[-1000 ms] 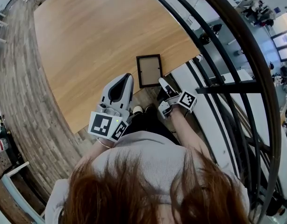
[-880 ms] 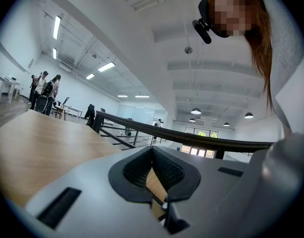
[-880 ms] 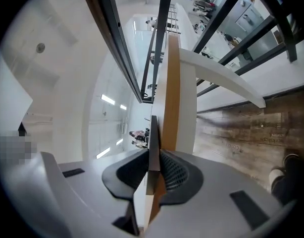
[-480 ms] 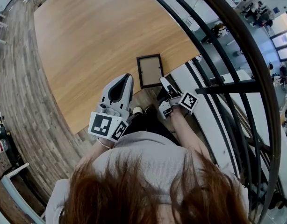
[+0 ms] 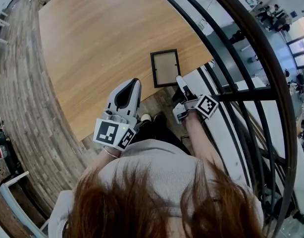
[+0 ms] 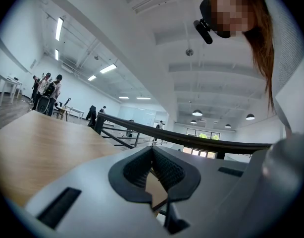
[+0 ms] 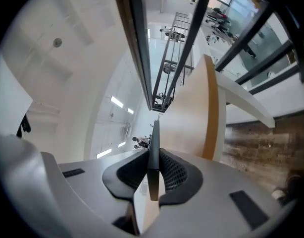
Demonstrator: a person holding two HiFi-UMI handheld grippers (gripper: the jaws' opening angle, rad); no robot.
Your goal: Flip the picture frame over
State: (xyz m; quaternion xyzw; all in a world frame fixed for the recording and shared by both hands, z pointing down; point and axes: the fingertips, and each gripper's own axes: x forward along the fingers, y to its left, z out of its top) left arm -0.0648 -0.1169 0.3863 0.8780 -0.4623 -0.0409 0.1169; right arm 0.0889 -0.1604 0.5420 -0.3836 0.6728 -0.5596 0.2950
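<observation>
One short edge of the picture frame (image 5: 165, 68) is sitting pinched between the narrow-set jaws of the right gripper (image 5: 180, 83). The frame is hanging over the near corner of the wooden table (image 5: 102, 43), close to the black railing (image 5: 226, 48); whether it is clear of the top I cannot tell. Only a thin rim is being gripped, so the turn is calling for a slow wrist roll, with the frame kept over the wood. The left gripper (image 5: 132, 83) is idling nearby, jaws closed together on nothing, free for steadying the far edge.
</observation>
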